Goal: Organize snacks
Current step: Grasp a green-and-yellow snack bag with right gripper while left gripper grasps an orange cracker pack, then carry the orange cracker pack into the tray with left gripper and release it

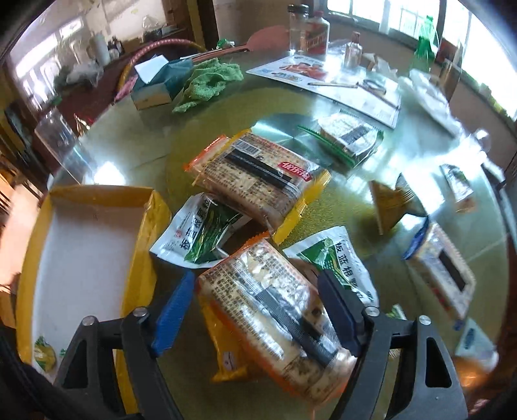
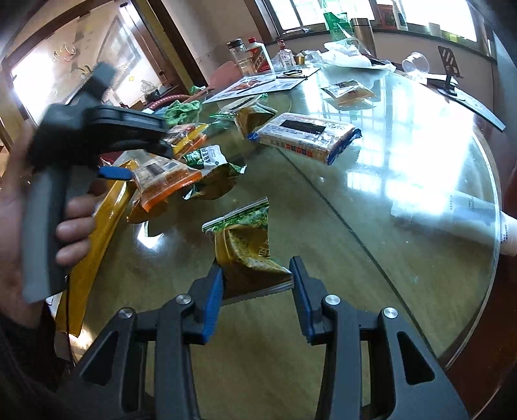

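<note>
Two grippers [image 1: 255,307] [image 2: 257,290], two orange cracker packs [image 1: 274,310] [image 1: 258,174]

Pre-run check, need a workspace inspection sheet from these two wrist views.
Surface: round glass-topped table, glare patches.
Job's things: yellow tray, nearly empty; orange cracker pack; green-gold snack bag; more packs scattered.
Clutter: bottles, green cloth, tissue box, leaflet.
Grippers: left gripper straddles cracker pack, grip unclear; right gripper straddles snack bag, grip unclear.
Cables: thin black cord under the left handle.
Surroundings: windows, cluttered sideboard.
</note>
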